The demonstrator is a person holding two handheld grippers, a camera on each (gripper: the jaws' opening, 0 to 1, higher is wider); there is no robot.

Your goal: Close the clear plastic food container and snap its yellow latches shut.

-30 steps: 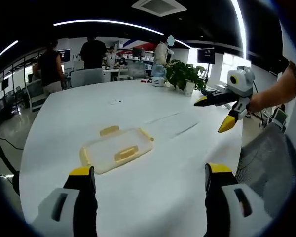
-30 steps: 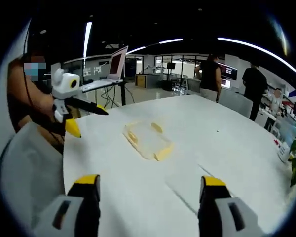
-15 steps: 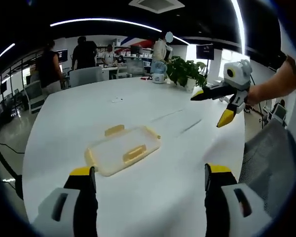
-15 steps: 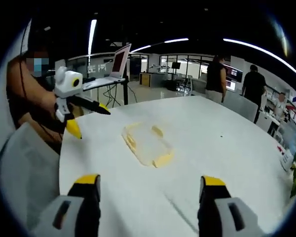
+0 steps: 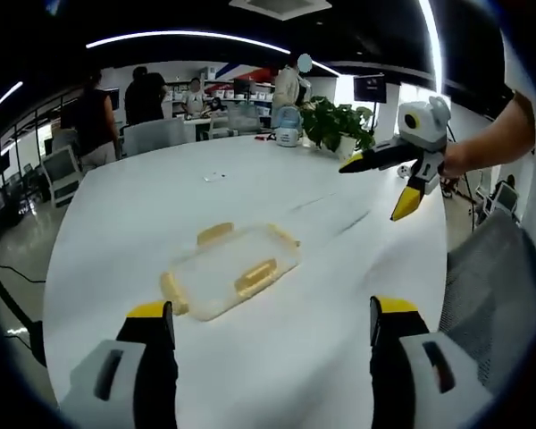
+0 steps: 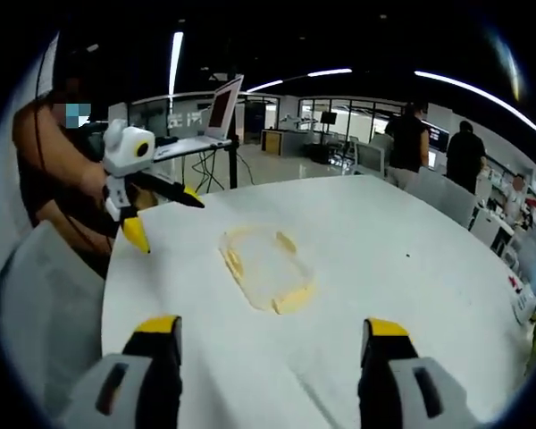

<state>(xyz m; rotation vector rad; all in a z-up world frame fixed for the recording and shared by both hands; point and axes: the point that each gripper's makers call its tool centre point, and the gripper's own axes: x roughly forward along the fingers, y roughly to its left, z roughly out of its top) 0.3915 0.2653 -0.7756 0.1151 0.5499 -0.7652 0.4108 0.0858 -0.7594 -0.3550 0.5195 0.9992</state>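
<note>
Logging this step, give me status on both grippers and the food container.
Left gripper and right gripper open, empty. Food container lies on the white table, untouched. Nothing in the way.

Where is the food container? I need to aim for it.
The food container lies on the white table, ahead of both open hand-held grippers, centred in both views.

The table is plain white, with faint grey streaks across it. The food container is clear plastic with pale yellow latches. Both the left gripper and the right gripper are grey and black, tipped in bright yellow. The potted plant is green, its pot seemingly white
</note>
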